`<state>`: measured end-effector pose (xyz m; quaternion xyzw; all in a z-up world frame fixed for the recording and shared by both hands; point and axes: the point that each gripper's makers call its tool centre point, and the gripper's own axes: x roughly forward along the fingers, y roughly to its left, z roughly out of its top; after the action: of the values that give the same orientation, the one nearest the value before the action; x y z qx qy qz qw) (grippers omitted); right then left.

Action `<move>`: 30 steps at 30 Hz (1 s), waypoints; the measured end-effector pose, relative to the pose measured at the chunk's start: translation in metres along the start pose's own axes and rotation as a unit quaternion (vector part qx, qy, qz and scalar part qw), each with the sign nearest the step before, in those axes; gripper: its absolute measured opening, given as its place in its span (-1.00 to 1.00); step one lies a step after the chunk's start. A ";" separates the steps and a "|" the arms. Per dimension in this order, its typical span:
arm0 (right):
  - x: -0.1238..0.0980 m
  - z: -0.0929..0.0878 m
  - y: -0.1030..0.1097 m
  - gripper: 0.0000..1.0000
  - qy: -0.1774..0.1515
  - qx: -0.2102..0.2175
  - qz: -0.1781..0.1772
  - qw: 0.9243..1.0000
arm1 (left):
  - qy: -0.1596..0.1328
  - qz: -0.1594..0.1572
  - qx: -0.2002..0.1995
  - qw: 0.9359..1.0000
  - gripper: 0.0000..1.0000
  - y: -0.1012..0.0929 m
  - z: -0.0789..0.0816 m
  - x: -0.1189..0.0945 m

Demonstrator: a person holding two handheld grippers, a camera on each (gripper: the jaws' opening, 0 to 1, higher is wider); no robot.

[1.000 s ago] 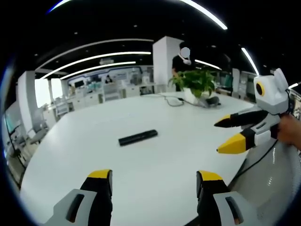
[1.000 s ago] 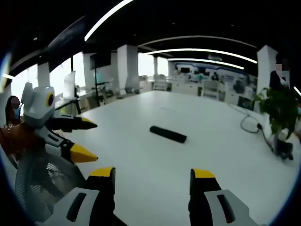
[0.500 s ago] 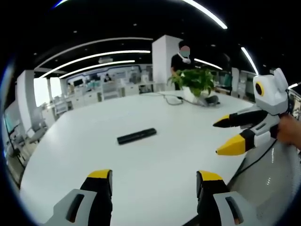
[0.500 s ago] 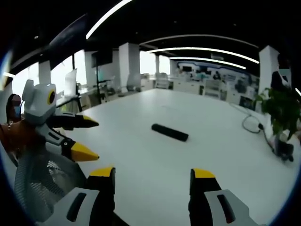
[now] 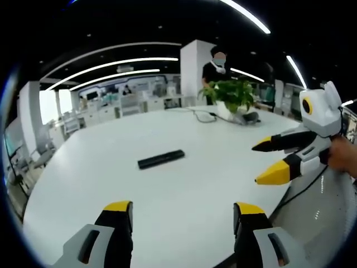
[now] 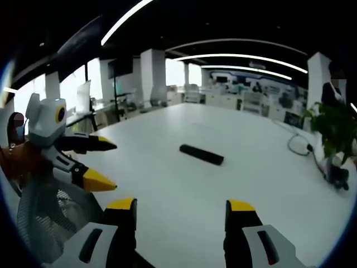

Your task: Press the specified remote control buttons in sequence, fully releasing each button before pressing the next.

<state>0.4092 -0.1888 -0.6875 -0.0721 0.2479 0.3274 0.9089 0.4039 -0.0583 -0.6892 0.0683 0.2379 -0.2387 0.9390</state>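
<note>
A slim black remote control (image 5: 161, 159) lies flat on the big white table (image 5: 184, 190), well ahead of both grippers; the right gripper view has the remote (image 6: 201, 154) a little right of centre. My left gripper (image 5: 182, 211) stands open over the table's near edge, nothing between its yellow-tipped jaws. My right gripper (image 6: 181, 207) is open too and empty. In the left gripper view the right gripper (image 5: 276, 156) comes in from the right, jaws apart. In the right gripper view the left gripper (image 6: 95, 162) enters from the left, jaws apart.
A potted green plant (image 5: 231, 95) and a cable (image 5: 203, 118) sit at the table's far end, where a person in black (image 5: 215, 70) stands. A mesh office chair (image 6: 50, 218) is beside the near edge. Desks and pillars fill the office behind.
Both cameras have drifted slightly; the remote sits a touch lower-left in the left gripper view. Neither gripper has changed its opening, and the remote has not moved on the table.
</note>
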 end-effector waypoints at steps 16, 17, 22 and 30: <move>0.000 0.011 -0.008 0.26 -0.013 0.013 -0.006 1.000 | -0.019 0.006 -0.014 1.000 0.55 0.009 0.014 0.002; 0.000 0.011 -0.009 0.25 -0.013 0.013 -0.007 1.000 | -0.019 0.005 -0.016 1.000 0.55 0.009 0.014 0.002; 0.001 0.010 -0.009 0.26 -0.010 0.018 -0.003 1.000 | -0.021 0.003 -0.012 1.000 0.56 0.008 0.016 0.002; 0.005 0.023 -0.016 0.25 -0.016 0.010 -0.003 1.000 | -0.023 0.010 -0.011 1.000 0.58 0.025 0.025 0.004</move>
<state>0.4319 -0.1918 -0.6704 -0.0583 0.2370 0.3231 0.9144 0.4295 -0.0443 -0.6692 0.0546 0.2185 -0.2276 0.9473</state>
